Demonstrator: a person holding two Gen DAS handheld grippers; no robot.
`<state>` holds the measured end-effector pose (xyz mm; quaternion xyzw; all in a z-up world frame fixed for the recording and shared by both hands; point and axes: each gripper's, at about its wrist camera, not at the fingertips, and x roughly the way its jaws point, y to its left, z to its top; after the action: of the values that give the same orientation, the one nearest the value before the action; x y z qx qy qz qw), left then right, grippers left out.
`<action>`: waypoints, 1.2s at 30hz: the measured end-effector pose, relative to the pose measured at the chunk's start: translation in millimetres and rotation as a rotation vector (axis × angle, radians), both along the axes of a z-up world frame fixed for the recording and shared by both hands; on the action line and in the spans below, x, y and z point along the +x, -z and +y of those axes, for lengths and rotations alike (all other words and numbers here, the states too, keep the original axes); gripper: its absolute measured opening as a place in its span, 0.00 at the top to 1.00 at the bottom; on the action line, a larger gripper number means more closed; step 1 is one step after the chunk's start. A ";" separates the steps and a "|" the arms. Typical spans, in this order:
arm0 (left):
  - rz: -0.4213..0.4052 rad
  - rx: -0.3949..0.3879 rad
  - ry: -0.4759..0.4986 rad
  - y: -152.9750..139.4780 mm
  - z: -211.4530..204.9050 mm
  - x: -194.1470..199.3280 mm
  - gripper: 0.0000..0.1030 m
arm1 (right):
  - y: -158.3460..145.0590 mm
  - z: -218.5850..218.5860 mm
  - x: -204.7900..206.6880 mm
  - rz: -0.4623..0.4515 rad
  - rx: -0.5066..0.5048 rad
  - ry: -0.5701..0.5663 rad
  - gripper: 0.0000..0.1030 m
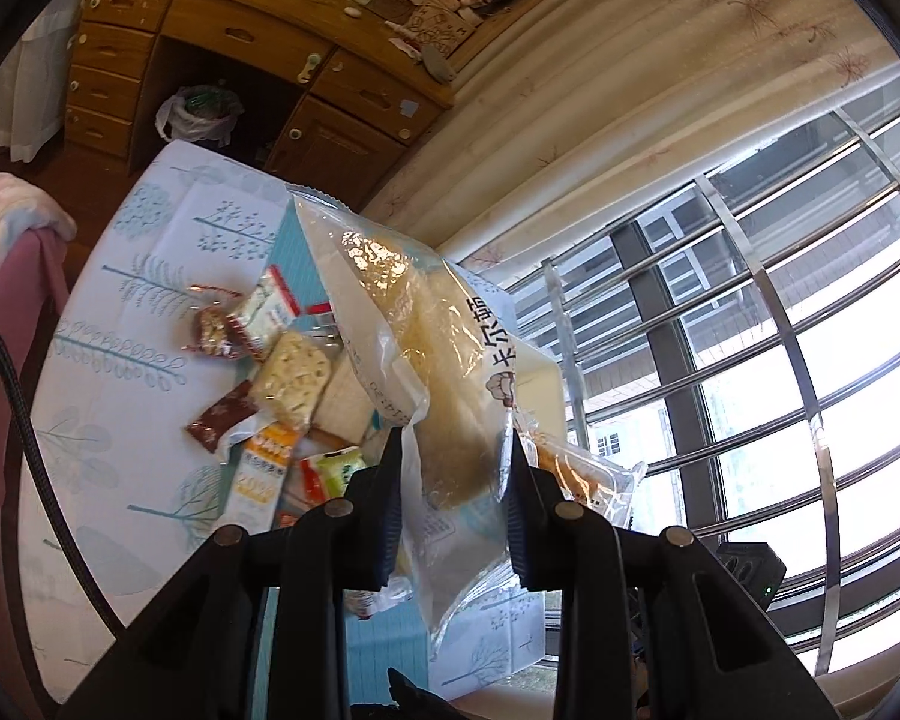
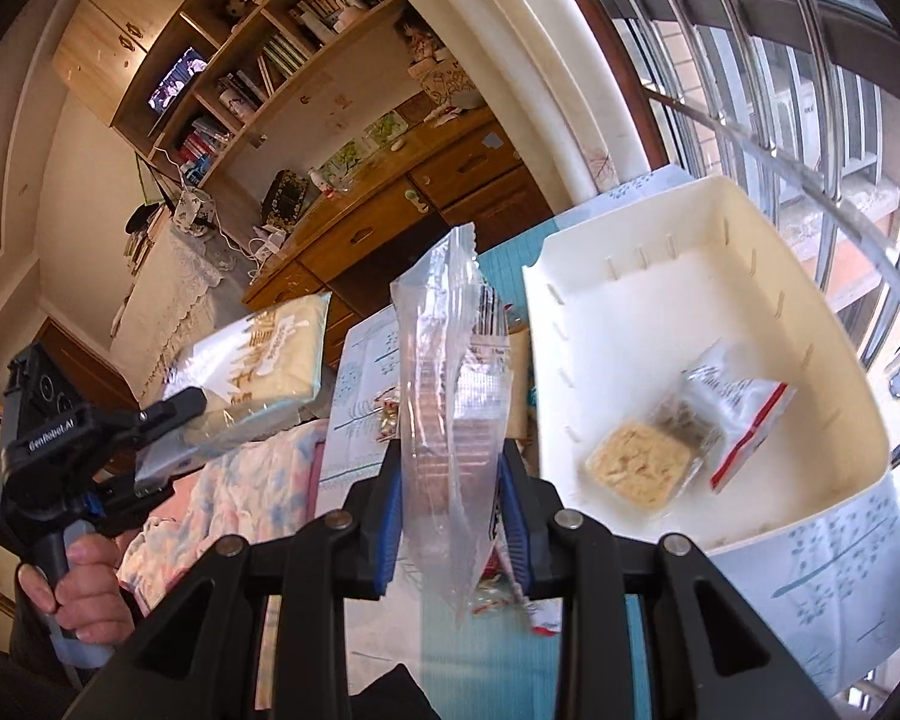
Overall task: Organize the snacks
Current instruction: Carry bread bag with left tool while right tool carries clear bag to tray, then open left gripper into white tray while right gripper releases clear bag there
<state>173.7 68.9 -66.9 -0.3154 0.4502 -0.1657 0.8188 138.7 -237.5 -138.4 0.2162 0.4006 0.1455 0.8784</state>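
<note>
While both tools grip packets aloft | left tool (image 1: 456, 438) clamps bread bag (image 1: 426, 360) | right tool (image 2: 450, 456) pinches clear packet (image 2: 444, 360)

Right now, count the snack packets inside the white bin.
1: a clear packet with a red stripe lies on the floor of the white bin, toward its near right corner. None seems hidden.

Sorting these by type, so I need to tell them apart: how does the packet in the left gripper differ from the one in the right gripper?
The left packet is bulky, filled with pale yellow cake and printed with large characters; the right packet looks flat and mostly clear. In the right wrist view the left packet lies nearly level, while the right packet stands upright. Both are clear plastic wrappers clamped in jaws, lifted off the table.
</note>
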 end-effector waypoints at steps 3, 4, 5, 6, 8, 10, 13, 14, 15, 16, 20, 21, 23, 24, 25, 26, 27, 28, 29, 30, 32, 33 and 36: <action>-0.009 0.002 0.015 -1.4 -24.2 8.3 0.74 | -2.1 -15.1 2.3 -0.004 -0.029 -0.004 0.72; -0.011 0.003 0.021 -1.2 -31.7 10.9 0.74 | -2.7 -21.0 3.3 -0.005 -0.036 -0.005 0.72; -0.013 0.004 0.024 -0.2 -37.8 12.5 0.74 | -2.8 -25.2 4.5 -0.005 -0.042 -0.007 0.72; -0.015 0.007 0.028 0.4 -45.7 14.3 0.74 | -2.8 -29.0 5.1 -0.005 -0.048 -0.009 0.72; -0.016 0.011 0.039 2.8 -61.4 19.6 0.74 | -2.5 -39.5 6.2 -0.003 -0.063 -0.012 0.72; -0.018 0.009 0.053 5.4 -79.4 25.1 0.74 | -1.7 -50.2 8.3 0.001 -0.076 -0.015 0.72; -0.017 0.013 0.072 10.2 -102.3 32.6 0.74 | 1.4 -66.6 11.3 0.013 -0.081 -0.015 0.72; -0.017 0.014 0.077 11.5 -108.9 34.7 0.74 | 1.8 -70.5 12.3 0.016 -0.082 -0.014 0.72; -0.015 0.013 0.084 13.7 -116.5 36.9 0.74 | 3.2 -76.6 13.6 0.021 -0.082 -0.014 0.72; -0.011 0.012 0.093 16.0 -126.0 40.0 0.74 | 4.5 -82.5 15.1 0.027 -0.082 -0.013 0.72; 0.005 0.014 0.126 25.3 -155.2 50.8 0.74 | 9.8 -98.6 19.8 0.047 -0.083 -0.012 0.72; 0.008 0.018 0.133 26.8 -160.9 52.9 0.74 | 11.2 -101.9 20.9 0.053 -0.082 -0.010 0.71; 0.015 0.028 0.149 30.5 -174.7 57.6 0.74 | 14.8 -108.4 22.6 0.066 -0.076 -0.008 0.71; 0.017 0.031 0.154 31.7 -178.9 59.2 0.74 | 16.4 -111.6 23.5 0.073 -0.073 -0.007 0.71; 0.022 0.035 0.160 33.6 -184.7 61.6 0.74 | 18.0 -114.6 24.5 0.080 -0.068 -0.007 0.71; 0.027 0.042 0.166 35.1 -189.1 63.7 0.74 | 18.7 -117.1 26.0 0.085 -0.065 -0.005 0.71; 0.034 0.054 0.170 37.3 -193.9 65.5 0.74 | 19.4 -118.5 27.1 0.088 -0.060 -0.003 0.70; 0.040 0.069 0.170 38.9 -198.1 67.1 0.74 | 20.4 -122.1 27.8 0.089 -0.050 0.006 0.69; 0.044 0.083 0.166 39.5 -200.7 67.5 0.73 | 21.3 -125.0 28.2 0.092 -0.045 0.015 0.68; 0.049 0.108 0.164 39.6 -205.0 68.0 0.70 | 23.1 -128.2 29.0 0.100 -0.038 0.026 0.66; 0.047 0.130 0.167 38.5 -207.8 67.5 0.63 | 28.6 -135.4 31.5 0.125 -0.008 0.042 0.63; 0.039 0.132 0.165 37.0 -208.4 66.1 0.56 | 31.2 -138.5 31.3 0.132 0.010 0.049 0.62; 0.025 0.142 0.154 32.5 -206.4 63.1 0.40 | 29.9 -146.0 31.2 0.122 0.037 0.077 0.54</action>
<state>236.8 -137.4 -99.4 -0.2232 0.4939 -0.1920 0.8182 169.9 -383.4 -168.4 0.2561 0.4419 0.1056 0.8532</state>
